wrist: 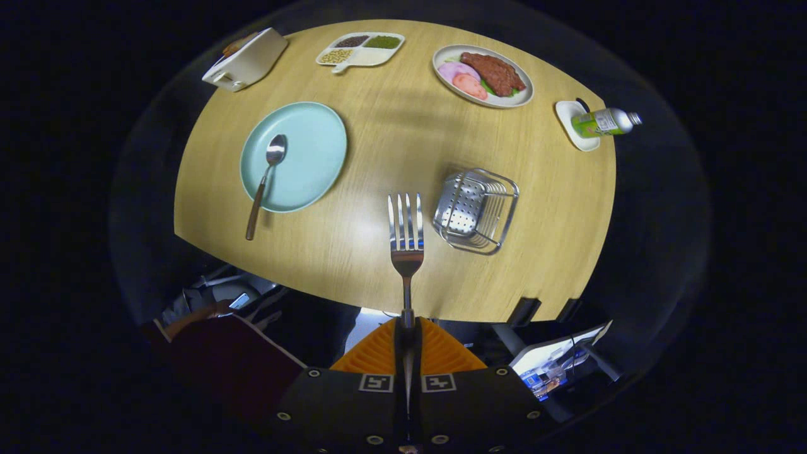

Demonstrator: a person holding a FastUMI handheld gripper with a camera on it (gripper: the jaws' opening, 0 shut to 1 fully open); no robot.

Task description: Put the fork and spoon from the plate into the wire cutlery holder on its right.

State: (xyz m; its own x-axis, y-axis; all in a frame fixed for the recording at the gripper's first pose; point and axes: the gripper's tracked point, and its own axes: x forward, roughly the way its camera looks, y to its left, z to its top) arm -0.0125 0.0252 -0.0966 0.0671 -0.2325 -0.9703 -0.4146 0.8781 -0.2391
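The gripper (408, 325) is clamped on the fork (406, 236) by its handle, tines pointing ahead, raised above the table (378, 145) just beside the wire holder (476, 210) — not yet in. The spoon (267, 180) lies on the blue plate (315, 151) — half the job remains.

A rounded light-wood table (391, 145) spreads ahead of the claw, a soft glare on its near part. Dark floor surrounds it; cluttered equipment (555, 369) sits beneath its near edge.
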